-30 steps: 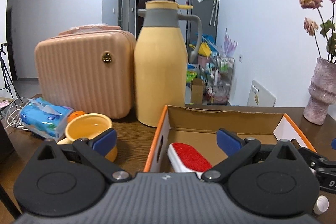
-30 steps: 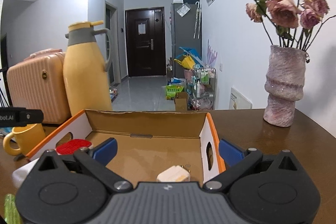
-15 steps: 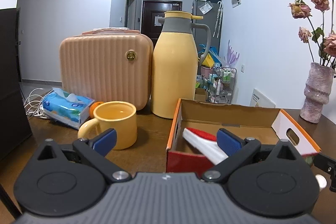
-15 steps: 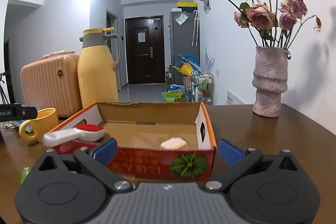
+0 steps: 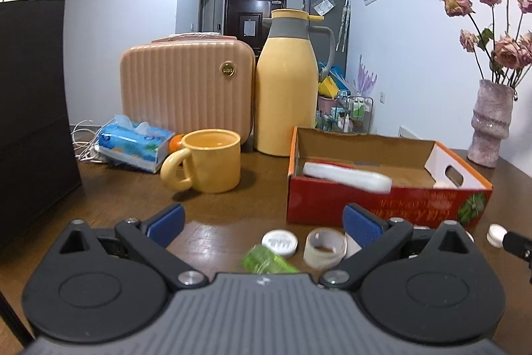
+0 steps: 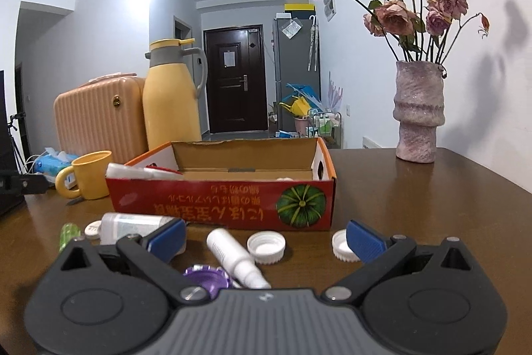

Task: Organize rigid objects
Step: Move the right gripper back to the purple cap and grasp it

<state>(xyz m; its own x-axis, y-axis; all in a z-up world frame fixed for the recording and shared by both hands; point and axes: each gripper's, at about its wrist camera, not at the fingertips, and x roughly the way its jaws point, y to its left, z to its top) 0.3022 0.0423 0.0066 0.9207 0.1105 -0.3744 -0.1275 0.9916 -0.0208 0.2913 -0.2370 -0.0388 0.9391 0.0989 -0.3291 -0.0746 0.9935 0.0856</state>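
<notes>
The left claw (image 5: 262,220) is wide open and holds nothing. Through its camera, it sits low over the brown table (image 5: 116,198), just in front of the red box (image 5: 372,202). Between its two blue pads lie a green thing (image 5: 266,260), a round white lid (image 5: 280,242) and a roll of tape (image 5: 324,248). A white brush with a red side (image 5: 349,176) leans in the box, with one end poking over the box's front wall. A yellow cup (image 5: 212,160) stands to the left of the box. A tall yellow jug (image 5: 286,85) and a pink case (image 5: 186,88) stand behind.

The right claw (image 6: 266,237) is wide open too, with nothing in it. Through its camera, small things lie on the table in front of the box. A white bottle (image 6: 234,255) lies right between the pads. A white cap (image 6: 266,247) is just beside it, and another white cap (image 6: 342,245) sits by the right pad. A purple lid (image 6: 207,280) is partly hidden under the claw. A clear bottle (image 6: 133,223) lies by the left pad.

I think this is the time to pick the next small thing. The right claw looks best placed for the white bottle. It would need to go down, line up its pads on both sides, and close softly. Then the bottle goes up and into the box.
</notes>
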